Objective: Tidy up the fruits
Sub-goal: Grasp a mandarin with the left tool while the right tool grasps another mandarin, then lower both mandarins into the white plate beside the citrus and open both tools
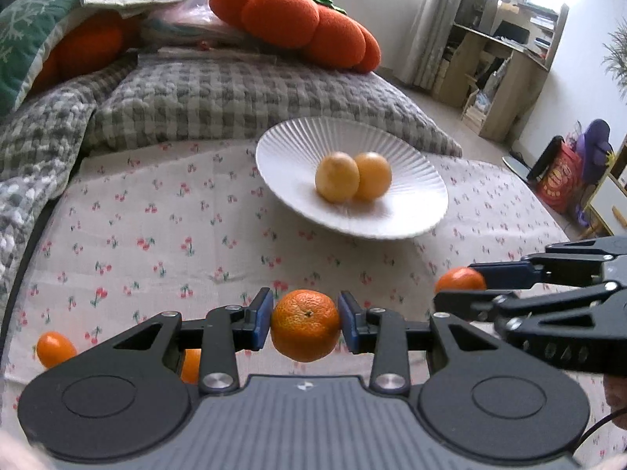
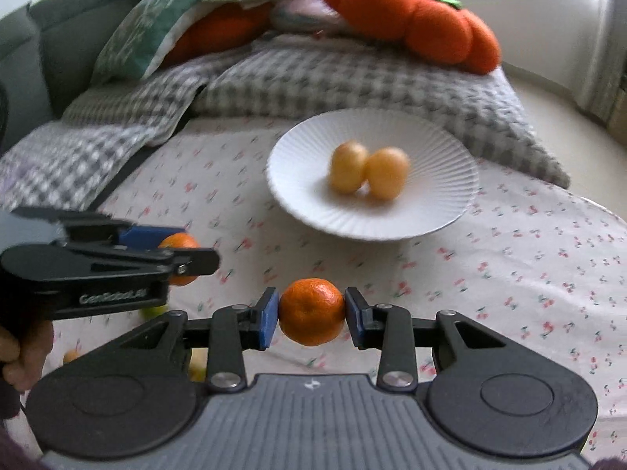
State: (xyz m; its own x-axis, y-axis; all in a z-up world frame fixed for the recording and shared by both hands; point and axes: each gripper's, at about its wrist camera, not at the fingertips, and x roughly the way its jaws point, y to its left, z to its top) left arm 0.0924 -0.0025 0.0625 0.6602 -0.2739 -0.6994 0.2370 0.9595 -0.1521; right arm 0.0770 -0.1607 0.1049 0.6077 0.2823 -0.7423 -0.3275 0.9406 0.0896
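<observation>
My left gripper (image 1: 305, 319) is shut on an orange mandarin (image 1: 305, 327), its blue pads (image 1: 261, 319) pressing both sides, just above the cherry-print cloth. The right gripper (image 2: 311, 311) is likewise shut on a second mandarin (image 2: 311, 313). Each shows in the other's view: the right gripper (image 1: 458, 288) at the right edge, the left gripper (image 2: 184, 252) at the left. Ahead of both sits a white ribbed plate (image 1: 305, 149) holding two yellow fruits (image 1: 337, 182) (image 1: 372, 175). More small orange fruits (image 1: 55, 348) (image 1: 191, 364) lie on the cloth near the left gripper.
A grey checked blanket (image 1: 235, 98) and orange pumpkin cushions (image 1: 294, 23) lie behind the plate. A yellow-green fruit (image 2: 154, 310) and another (image 2: 198, 364) lie under the left gripper. A hand (image 2: 23, 352) grips its handle. Shelves (image 1: 505, 62) stand beyond the bed edge.
</observation>
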